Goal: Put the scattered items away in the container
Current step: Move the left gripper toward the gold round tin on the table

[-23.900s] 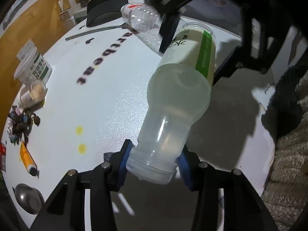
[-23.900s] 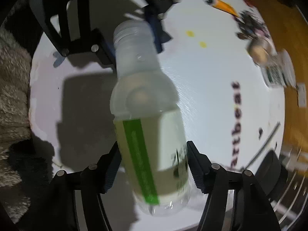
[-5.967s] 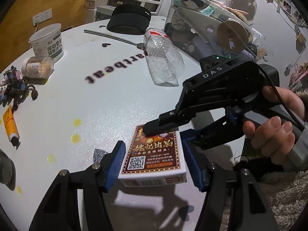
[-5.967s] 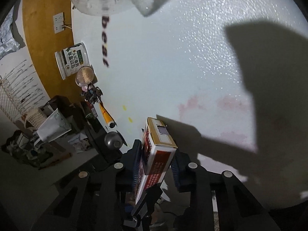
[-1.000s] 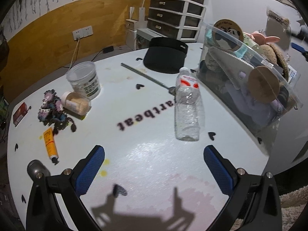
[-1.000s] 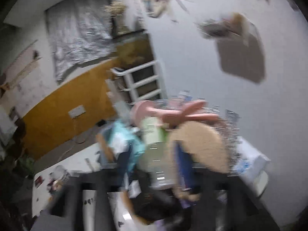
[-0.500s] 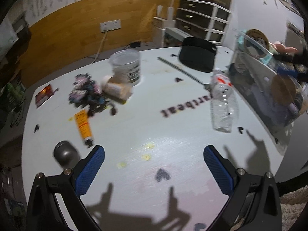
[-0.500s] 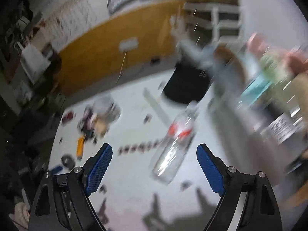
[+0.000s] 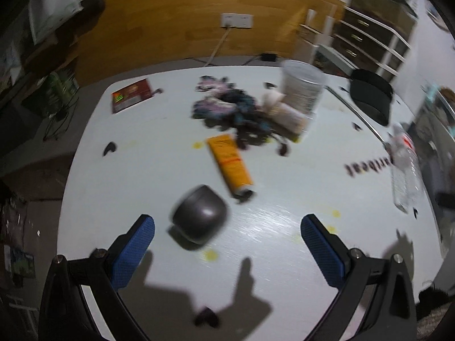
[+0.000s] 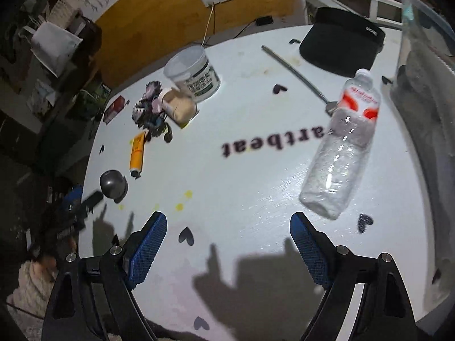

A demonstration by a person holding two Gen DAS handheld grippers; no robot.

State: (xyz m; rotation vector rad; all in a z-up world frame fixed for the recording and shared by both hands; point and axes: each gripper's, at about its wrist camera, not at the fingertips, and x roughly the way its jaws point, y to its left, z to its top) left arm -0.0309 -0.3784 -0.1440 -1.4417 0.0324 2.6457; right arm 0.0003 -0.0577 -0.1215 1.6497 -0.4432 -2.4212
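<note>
My left gripper [image 9: 227, 244] is open and empty above the white table [image 9: 284, 241], just short of a small dark grey dome-shaped object [image 9: 199, 213]. An orange tube [image 9: 229, 164] lies beyond it, then a dark tangled bundle [image 9: 227, 108], a tipped jar [image 9: 284, 113] and a white tub [image 9: 302, 88]. My right gripper [image 10: 227, 241] is open and empty. An empty clear plastic bottle [image 10: 342, 150] lies ahead of it to the right. The clear container [image 10: 423, 65] stands at the right edge. The right wrist view also shows the dome [image 10: 113, 184], tube [image 10: 136, 153] and tub [image 10: 193, 74].
A black round case [image 10: 341, 47] and a long metal rod [image 10: 295, 74] lie at the back right. A red card box [image 9: 130, 98] lies at the far left of the table. A wooden wall with a socket [image 9: 236, 20] and drawers [image 9: 369, 42] stand behind.
Both grippers have swung left across the table. The left view now centres on the grey dome and orange tube; the right view has moved from the container to the bottle and table.
</note>
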